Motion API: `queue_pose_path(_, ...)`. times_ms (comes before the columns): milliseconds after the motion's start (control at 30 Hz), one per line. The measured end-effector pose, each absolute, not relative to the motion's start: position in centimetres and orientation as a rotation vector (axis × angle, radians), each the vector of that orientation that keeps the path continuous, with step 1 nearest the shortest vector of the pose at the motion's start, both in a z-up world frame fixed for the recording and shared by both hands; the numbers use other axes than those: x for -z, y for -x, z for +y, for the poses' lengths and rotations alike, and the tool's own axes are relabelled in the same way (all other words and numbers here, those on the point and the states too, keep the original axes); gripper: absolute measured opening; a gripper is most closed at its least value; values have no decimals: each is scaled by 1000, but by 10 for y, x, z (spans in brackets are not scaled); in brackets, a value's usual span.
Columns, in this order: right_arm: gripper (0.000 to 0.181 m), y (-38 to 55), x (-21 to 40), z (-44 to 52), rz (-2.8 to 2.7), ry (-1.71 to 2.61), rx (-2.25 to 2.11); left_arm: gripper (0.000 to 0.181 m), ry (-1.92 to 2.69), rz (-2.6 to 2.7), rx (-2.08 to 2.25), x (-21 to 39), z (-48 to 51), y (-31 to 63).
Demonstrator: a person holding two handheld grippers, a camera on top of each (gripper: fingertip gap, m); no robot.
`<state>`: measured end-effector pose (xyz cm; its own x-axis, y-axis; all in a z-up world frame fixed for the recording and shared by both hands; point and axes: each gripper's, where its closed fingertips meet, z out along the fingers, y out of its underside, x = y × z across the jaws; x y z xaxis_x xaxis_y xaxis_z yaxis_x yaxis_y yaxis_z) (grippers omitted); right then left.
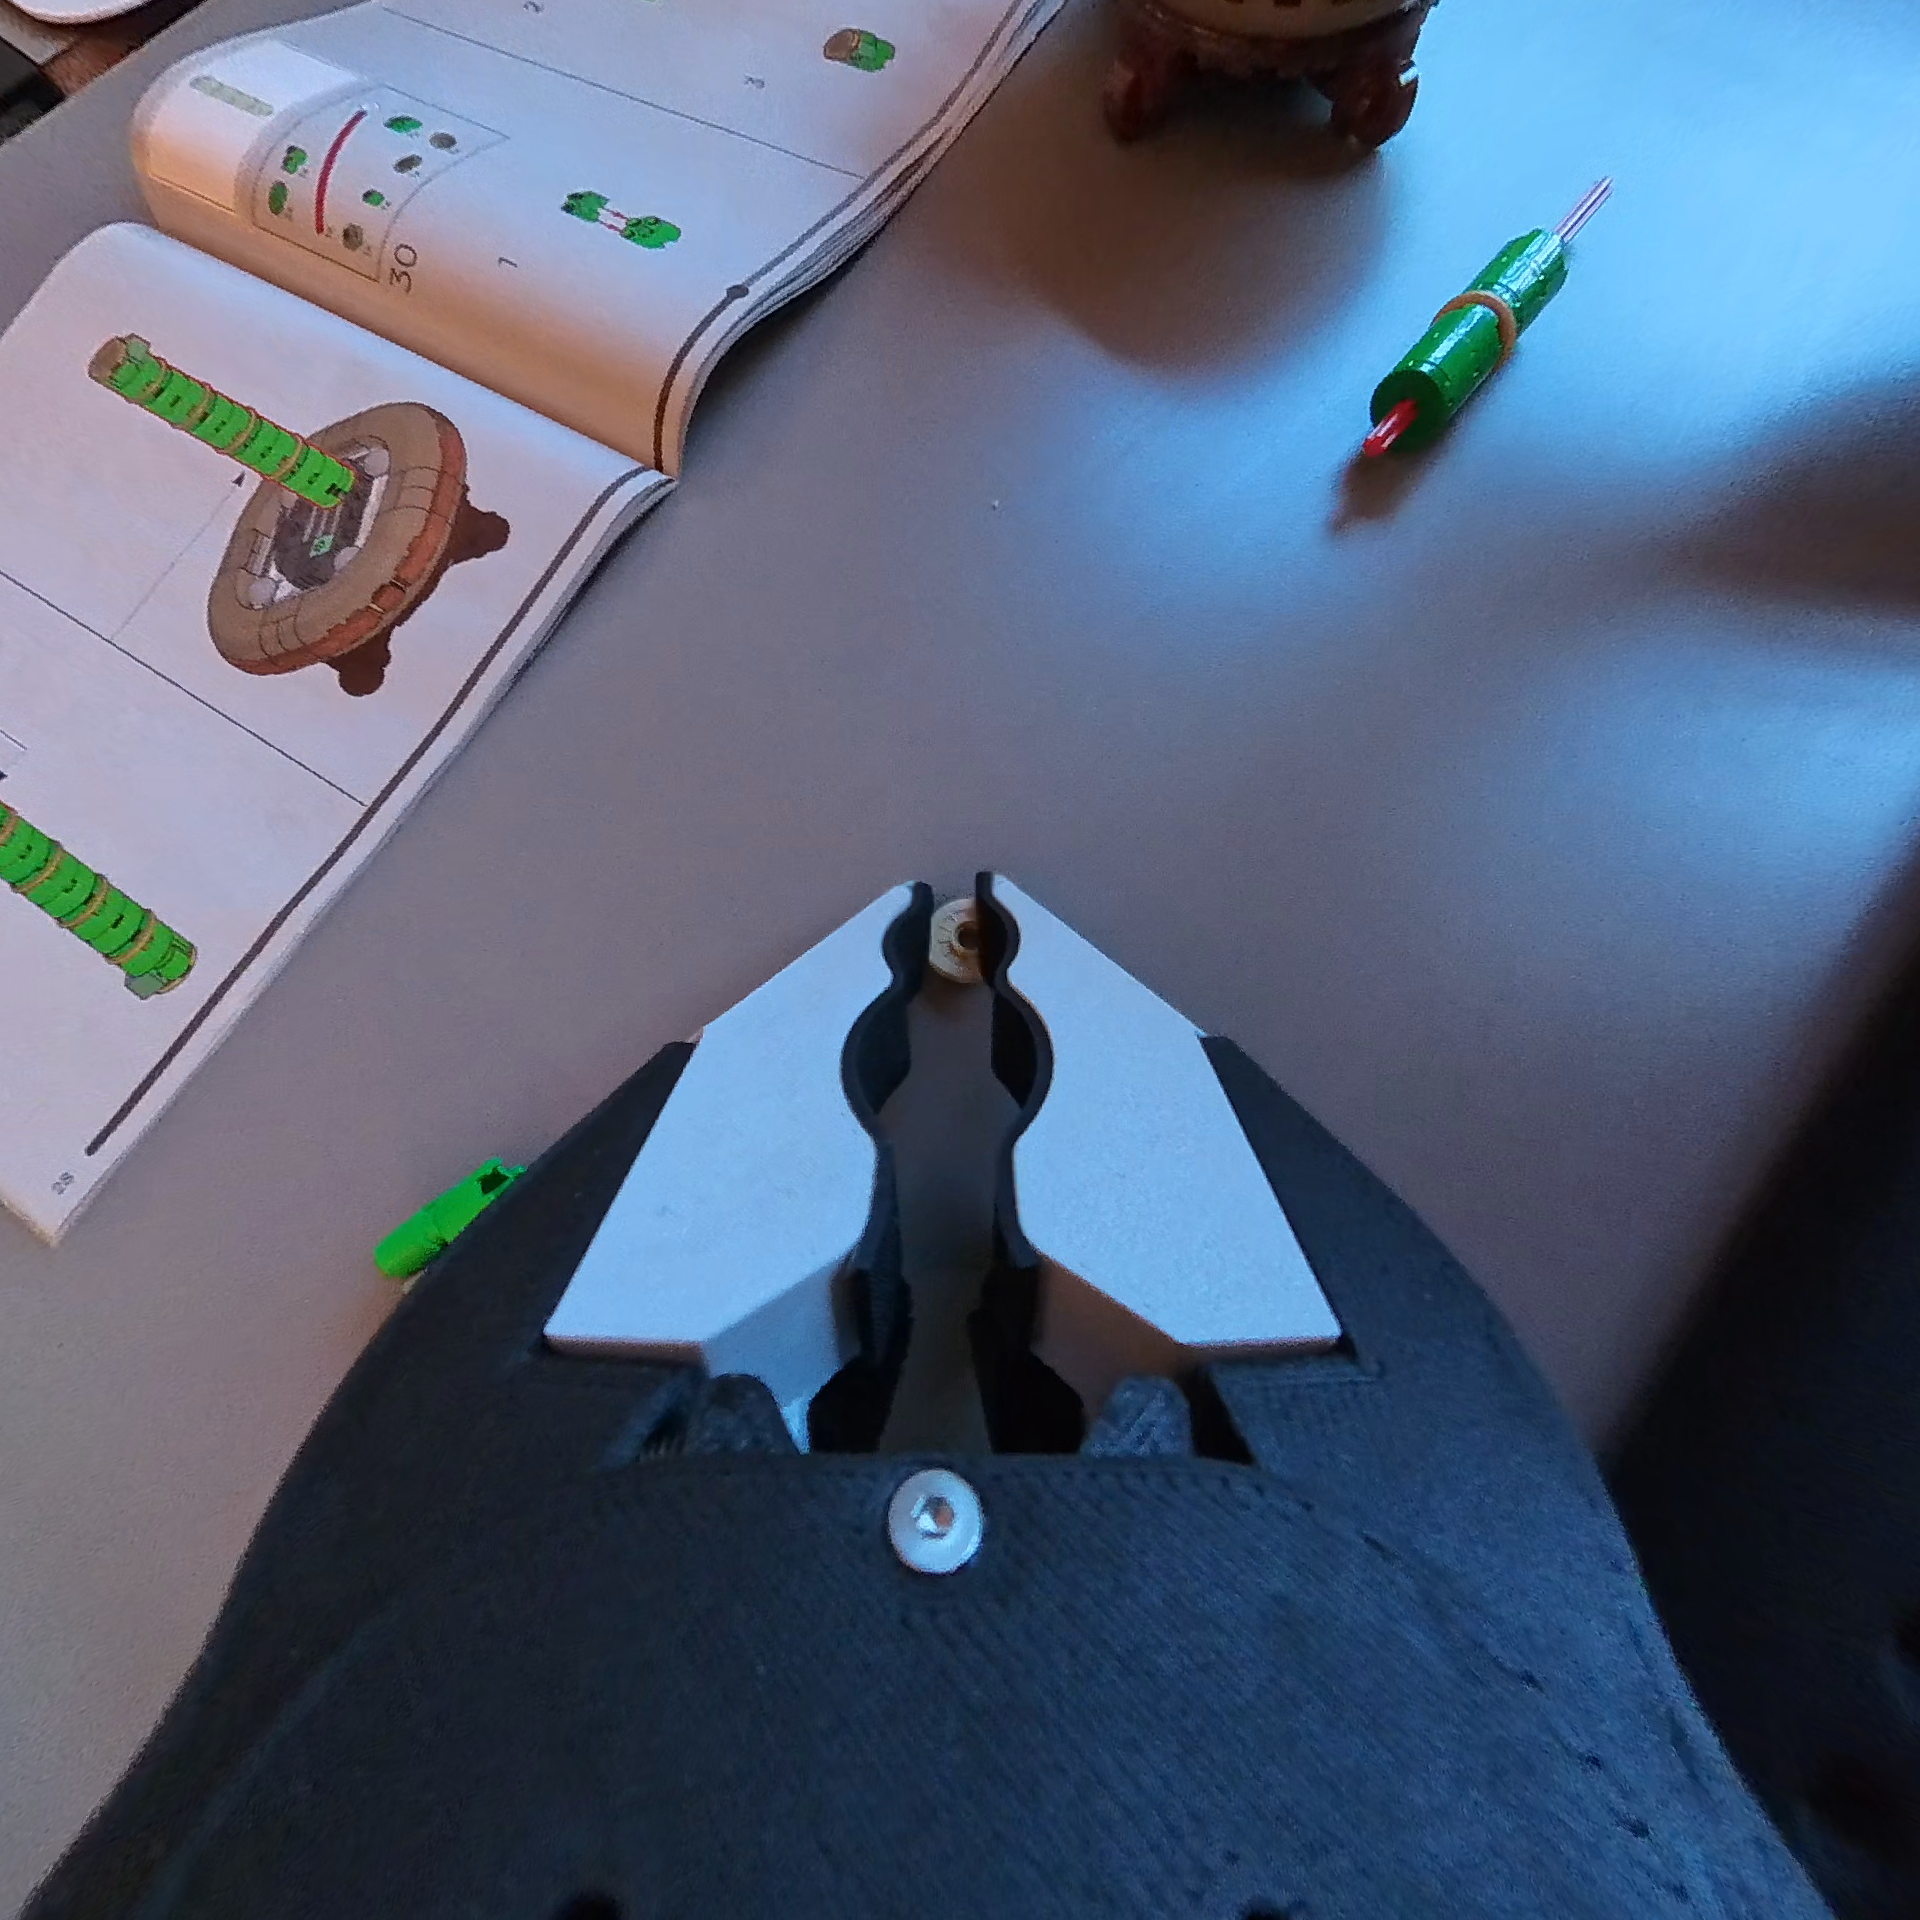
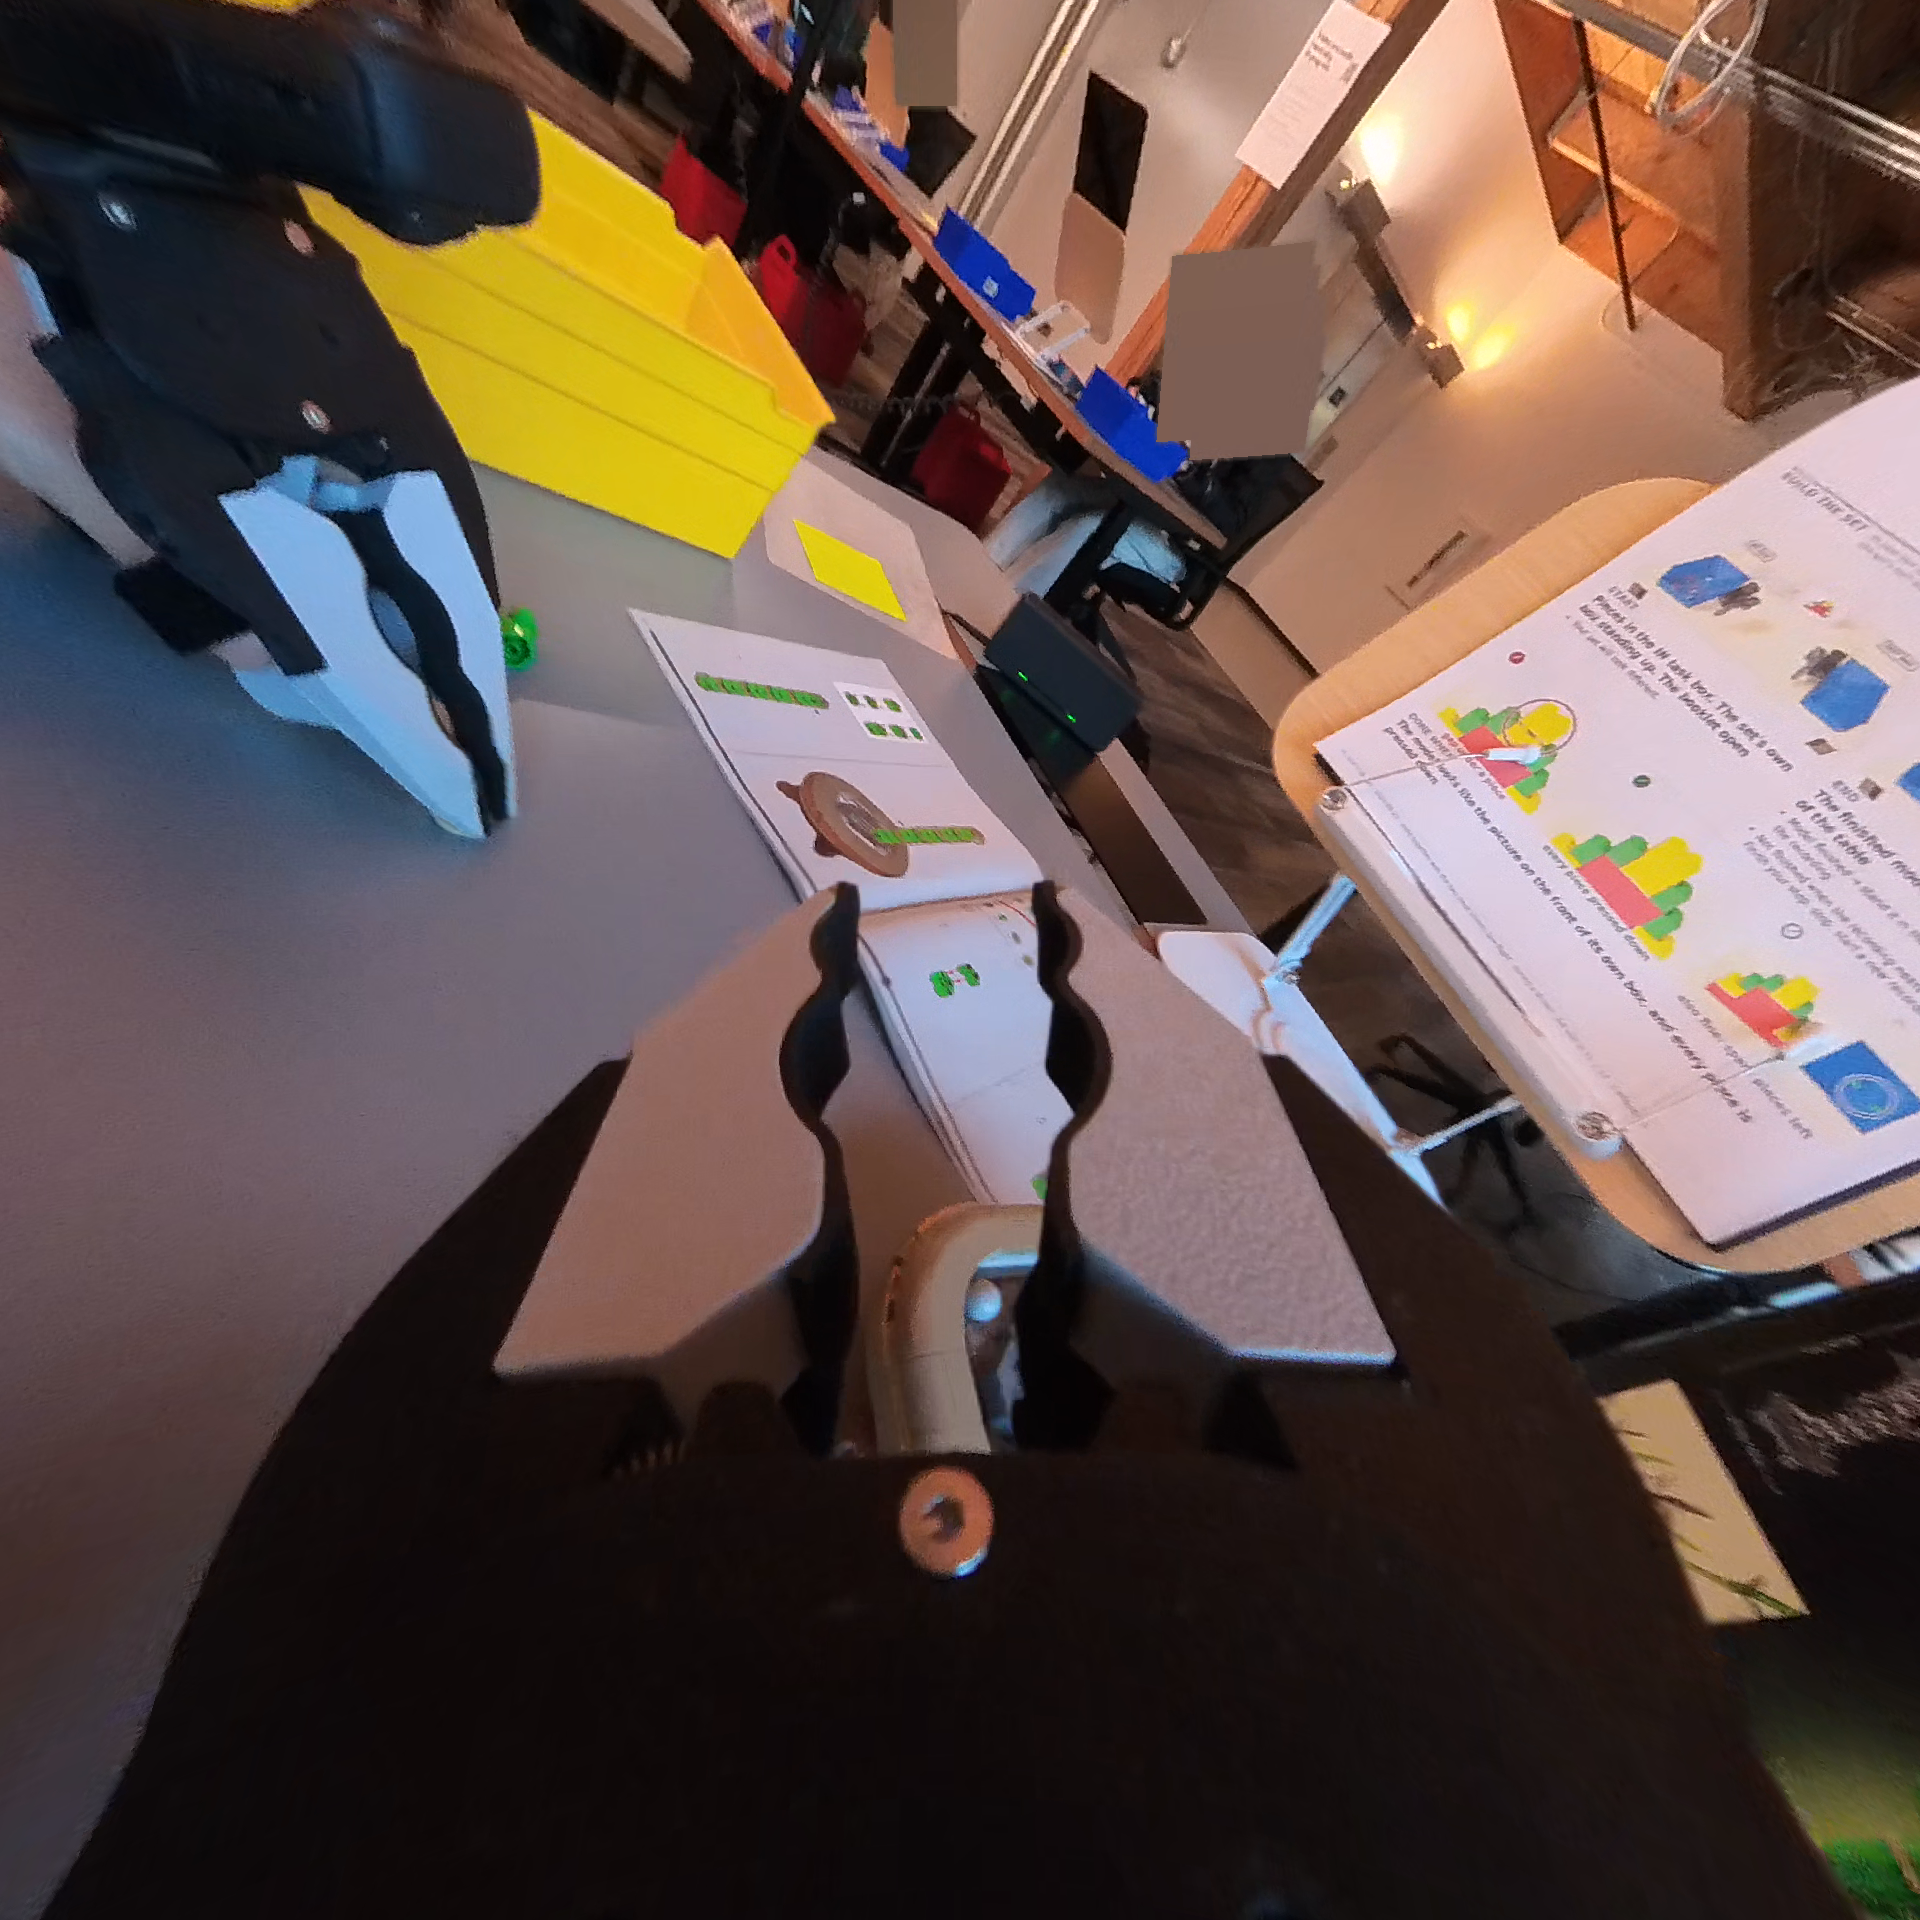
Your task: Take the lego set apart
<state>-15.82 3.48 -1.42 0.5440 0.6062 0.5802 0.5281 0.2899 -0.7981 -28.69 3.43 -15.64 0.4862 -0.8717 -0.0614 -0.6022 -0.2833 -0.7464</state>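
My left gripper (image 1: 951,891) is shut on a small tan round piece (image 1: 956,937) held between its fingertips, low over the grey table (image 1: 1143,675). In the right wrist view the left gripper (image 2: 473,821) points tip-down at the table. A green stalk on a red axle (image 1: 1465,343) lies on the table ahead and to the right. A loose green piece (image 1: 447,1216) lies beside the left gripper's left side and also shows in the right wrist view (image 2: 517,636). My right gripper (image 2: 940,904) is open, and the tan pot's rim (image 2: 925,1320) shows between the bases of its fingers. The pot's brown feet (image 1: 1247,83) show at the top.
An open instruction booklet (image 1: 312,520) lies at the left of the table and shows in the right wrist view (image 2: 862,790). Stacked yellow bins (image 2: 603,374) stand at the far edge. A black box (image 2: 1060,686) and an instruction board on a stand (image 2: 1662,831) are off the table's right side. Some 20 cm of space lies between my two pairs of fingers. The tan pot's rim (image 2: 925,1320) is about 11 cm from my right fingertips and 20 cm from my left.
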Motion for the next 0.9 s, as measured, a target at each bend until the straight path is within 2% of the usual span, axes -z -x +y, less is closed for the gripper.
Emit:
queue_pose_path(33,32,157,15,36,-1086,1353,-37,0,1998,1215,463,156,34,288)
queue_pose_path(367,27,109,23,55,-959,1535,-25,0,2003,1219,486,156,31,288)
queue_pose_path(533,24,117,59,13,-1159,1715,-459,5,1990,1161,524,148,34,286)
queue_pose_path(600,22,118,81,1,-1256,1781,-500,5,1970,1128,515,143,38,288)
queue_pose_path(767,19,123,123,-4,-1438,1922,-385,10,1873,824,351,102,75,327)
queue_pose_path(900,18,133,129,-6,-1475,1915,-381,11,1753,385,91,55,102,414)
